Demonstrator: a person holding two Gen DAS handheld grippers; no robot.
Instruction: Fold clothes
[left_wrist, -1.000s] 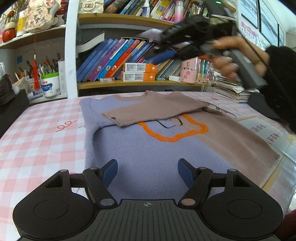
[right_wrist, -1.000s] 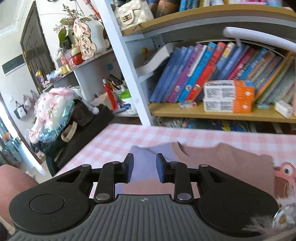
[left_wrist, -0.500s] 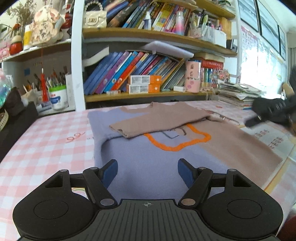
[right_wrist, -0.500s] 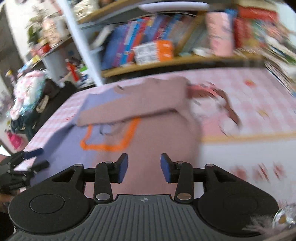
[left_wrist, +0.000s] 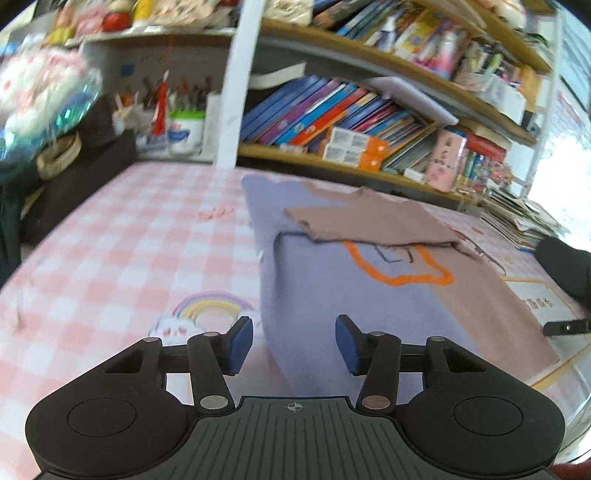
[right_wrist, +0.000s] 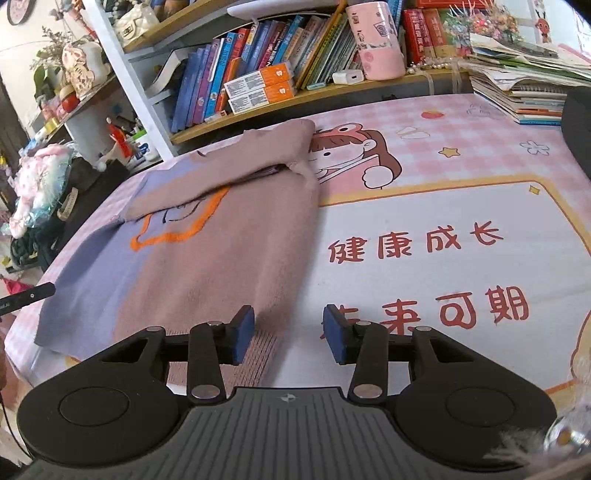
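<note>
**Sweater half folded, both grippers at the near hem**

So far, only the sleeves look dealt with. The sweater (right_wrist: 221, 251) lies flat on the checked tablecloth (left_wrist: 122, 240), its brown sleeve (right_wrist: 229, 162) already laid across the chest above the orange outline (left_wrist: 397, 266); on the lilac side no sleeve sticks out, so it seems tucked in as well, though I cannot see how. The body is still at full length. By my reading, what is left is to bring the near hem up toward the collar, perhaps in more than one fold, and to square up the result.

The left gripper (left_wrist: 293, 345) has its jaws partly apart and closing. The lilac side edge of the sweater runs between them, just ahead of the pads and apparently just below them. Nothing is pinched yet. The rainbow print (left_wrist: 210, 308) sits just beyond the left-hand pad.

The right gripper (right_wrist: 288, 339) also has its jaws partly apart and closing. The brown hem corner lies under and just ahead of its left-hand pad, reaching partway into the gap; the other pad is over bare printed cloth. No fabric is clamped there either.
</note>
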